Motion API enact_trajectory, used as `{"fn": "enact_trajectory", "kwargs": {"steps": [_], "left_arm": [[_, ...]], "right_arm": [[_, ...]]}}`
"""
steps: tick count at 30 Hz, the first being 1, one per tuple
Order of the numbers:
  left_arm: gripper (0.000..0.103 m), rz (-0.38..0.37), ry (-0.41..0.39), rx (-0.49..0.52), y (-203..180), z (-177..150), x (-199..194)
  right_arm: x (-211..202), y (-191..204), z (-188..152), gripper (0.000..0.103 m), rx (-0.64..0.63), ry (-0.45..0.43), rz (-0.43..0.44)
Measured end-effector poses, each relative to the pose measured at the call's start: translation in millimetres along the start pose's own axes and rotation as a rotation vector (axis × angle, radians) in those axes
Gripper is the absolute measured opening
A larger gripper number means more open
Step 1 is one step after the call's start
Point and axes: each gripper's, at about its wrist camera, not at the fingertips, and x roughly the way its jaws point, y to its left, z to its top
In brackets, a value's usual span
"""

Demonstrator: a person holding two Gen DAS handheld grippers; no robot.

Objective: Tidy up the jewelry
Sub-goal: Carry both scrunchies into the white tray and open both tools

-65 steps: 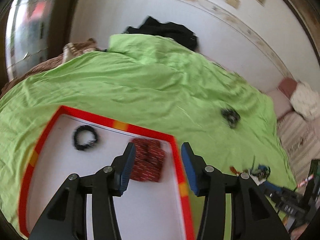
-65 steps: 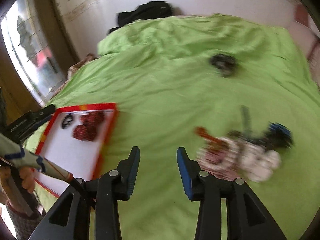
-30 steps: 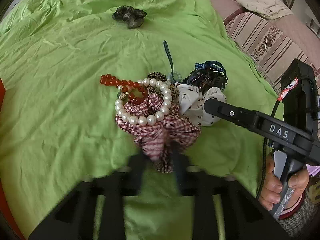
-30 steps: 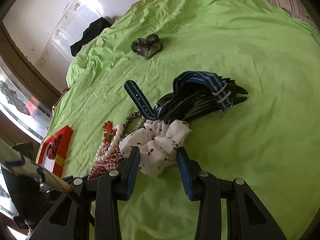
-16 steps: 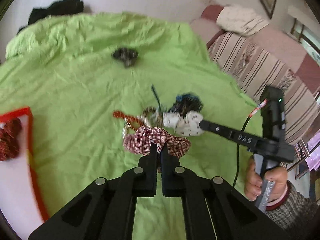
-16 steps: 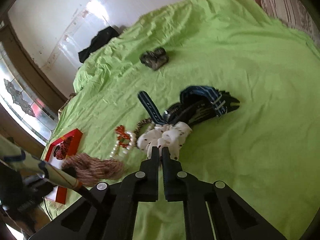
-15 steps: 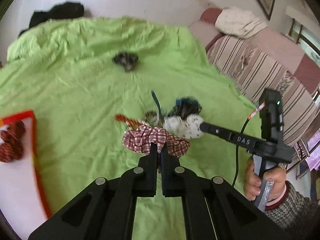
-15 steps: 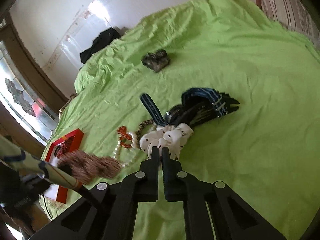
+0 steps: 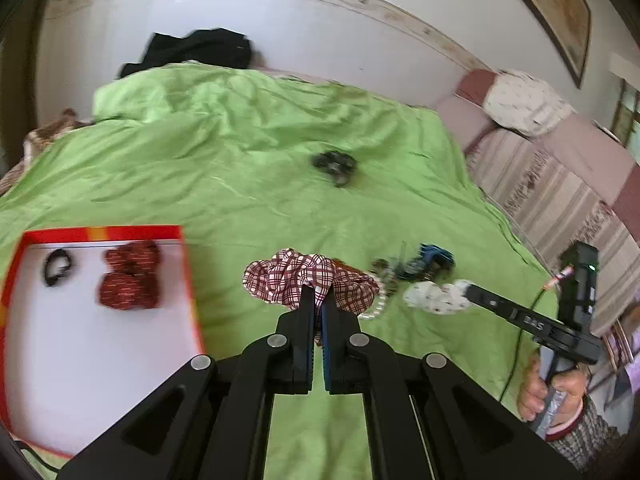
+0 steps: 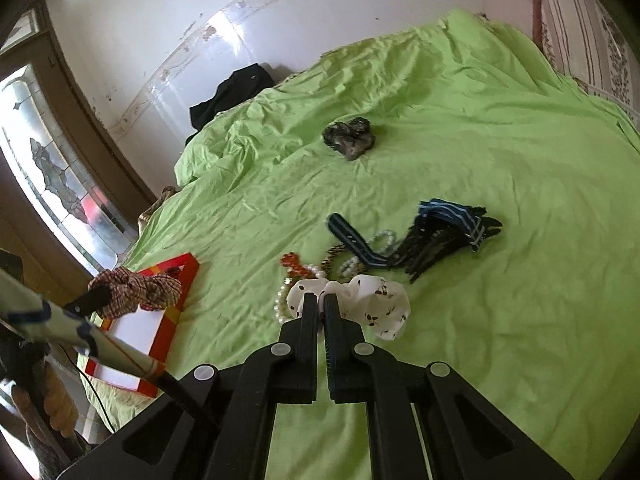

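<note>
a: any writing? 
b: faint letters on the right gripper (image 9: pixel 464 294) arm, too blurred to read.
a: the grips? 
b: left gripper (image 9: pixel 317 300) pinches a red plaid scrunchie (image 9: pixel 308 280) raised beside the red-rimmed tray (image 9: pixel 100 233); right clamps a white spotted scrunchie (image 10: pixel 360 300) on the green sheet (image 10: pixel 480 140), beads (image 10: pixel 298 266) partly hidden behind.

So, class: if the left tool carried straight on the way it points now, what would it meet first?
The left tool is already shut on the plaid scrunchie. Beyond that, probably bare green bedsheet, with the dark scrunchie lying slightly right of its line, though depth is unclear.
</note>
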Motion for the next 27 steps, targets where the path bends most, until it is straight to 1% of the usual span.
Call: {"fn": "enact_trajectory", "kwargs": {"steps": [3, 6, 8, 13, 16, 19, 22, 24, 25, 27], "left_arm": [[0.003, 0.048, -0.015, -0.048, 23.6, -1.2, -15.7], [0.003, 0.105, -0.021, -0.115, 54.8, -2.9, -27.4], [0.003, 0.152, -0.021, -0.171, 78.6, -4.5, -33.5], [0.003, 0.252, -0.021, -0.268, 125.2, -10.0, -42.8], [0.003, 0.302, -0.01, -0.299, 143.7, -13.0, -43.8], [0.003, 0.351, 0.004, -0.329, 163.9, -15.9, -40.1], [0.003, 0.404, 0.04, -0.383, 186.8, -22.1, -37.7], [0.003, 0.461, 0.061, -0.414, 200.4, -26.9, -38.2], [0.003, 0.505, 0.072, -0.423, 207.1, -29.6, -39.7], [0.003, 0.57, 0.087, -0.428, 215.5, -33.2, -41.8]], "right_arm": [[-4.8, 14.8, 2.4, 0.004, -0.031, -0.009, -0.002], [-7.5, 30.7, 5.1, 0.004, -0.046, -0.01, 0.018], [-5.1, 44.7, 7.9, 0.004, -0.066, -0.002, 0.035], [9.3, 83.3, 14.0, 0.004, -0.123, 0.04, 0.066], [23.9, 116.0, 17.2, 0.004, -0.171, 0.075, 0.092], [41.9, 158.3, 16.6, 0.004, -0.238, 0.109, 0.125], [56.1, 194.5, 13.2, 0.004, -0.289, 0.129, 0.164], [67.7, 223.2, 6.3, 0.004, -0.326, 0.15, 0.204], [71.3, 231.5, 2.8, 0.004, -0.338, 0.16, 0.215], [82.3, 249.2, -10.4, 0.004, -0.366, 0.194, 0.241]]}}
